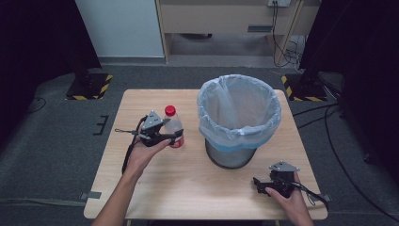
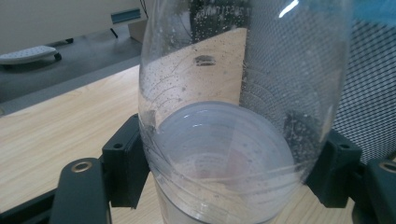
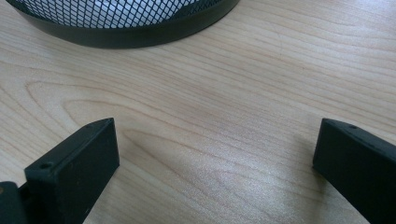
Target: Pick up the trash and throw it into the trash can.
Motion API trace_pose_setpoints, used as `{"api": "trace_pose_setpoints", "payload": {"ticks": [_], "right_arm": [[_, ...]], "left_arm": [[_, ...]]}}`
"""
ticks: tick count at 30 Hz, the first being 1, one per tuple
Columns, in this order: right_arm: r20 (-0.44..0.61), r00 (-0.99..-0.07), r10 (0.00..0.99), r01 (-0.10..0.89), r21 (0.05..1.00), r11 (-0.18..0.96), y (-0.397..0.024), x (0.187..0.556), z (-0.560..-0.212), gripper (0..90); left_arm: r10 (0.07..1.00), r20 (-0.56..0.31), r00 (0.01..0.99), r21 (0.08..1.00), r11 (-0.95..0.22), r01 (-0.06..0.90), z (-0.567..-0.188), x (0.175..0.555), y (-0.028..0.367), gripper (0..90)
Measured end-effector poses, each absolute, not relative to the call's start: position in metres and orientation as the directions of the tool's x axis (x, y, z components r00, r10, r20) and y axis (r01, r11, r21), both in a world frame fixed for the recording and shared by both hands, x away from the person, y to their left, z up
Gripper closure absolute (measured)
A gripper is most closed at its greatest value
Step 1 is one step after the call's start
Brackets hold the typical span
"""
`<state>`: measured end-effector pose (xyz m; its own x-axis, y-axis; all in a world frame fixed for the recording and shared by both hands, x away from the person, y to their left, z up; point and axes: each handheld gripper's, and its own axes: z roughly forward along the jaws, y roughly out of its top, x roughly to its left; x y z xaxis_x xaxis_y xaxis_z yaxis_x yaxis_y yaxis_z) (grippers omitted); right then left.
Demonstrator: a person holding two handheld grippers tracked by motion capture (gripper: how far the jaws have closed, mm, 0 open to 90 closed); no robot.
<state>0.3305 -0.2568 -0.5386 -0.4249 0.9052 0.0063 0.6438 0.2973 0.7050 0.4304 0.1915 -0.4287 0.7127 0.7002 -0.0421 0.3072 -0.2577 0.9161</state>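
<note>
A clear plastic bottle [image 1: 174, 126] with a red cap stands at the left of the wooden table [image 1: 155, 188]. My left gripper [image 1: 175, 136] is shut on its lower part. In the left gripper view the bottle [image 2: 243, 93] is squeezed between both black pads [image 2: 122, 158], its inside beaded with droplets. A mesh wastebasket [image 1: 237, 120] with a pale blue liner stands right of the bottle. My right gripper [image 1: 259, 184] rests at the table's front right, open, with bare wood between its pads [image 3: 74, 168]. The basket's dark base rim [image 3: 126, 35] lies ahead of it.
Black stands with striped bases sit on the grey floor beyond the table's far corners. Cables run across the floor at the right. A pale cabinet stands at the back.
</note>
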Motion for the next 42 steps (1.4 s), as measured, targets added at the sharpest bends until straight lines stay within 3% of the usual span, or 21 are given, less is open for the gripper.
{"api": "trace_pose_setpoints", "payload": {"ticks": [13,42], "right_arm": [[0.006,-0.426,0.905,0.644,0.705,0.298,-0.257,0.331,-0.539,0.3],[0.005,-0.427,0.904,0.643,0.705,0.3,-0.257,0.331,-0.539,0.3]], "left_arm": [[0.698,-0.005,0.716,0.924,-0.271,0.271,-0.39,0.421,0.226,26.2],[0.651,0.041,0.758,0.925,-0.313,0.218,-0.342,0.428,0.223,26.2]]}}
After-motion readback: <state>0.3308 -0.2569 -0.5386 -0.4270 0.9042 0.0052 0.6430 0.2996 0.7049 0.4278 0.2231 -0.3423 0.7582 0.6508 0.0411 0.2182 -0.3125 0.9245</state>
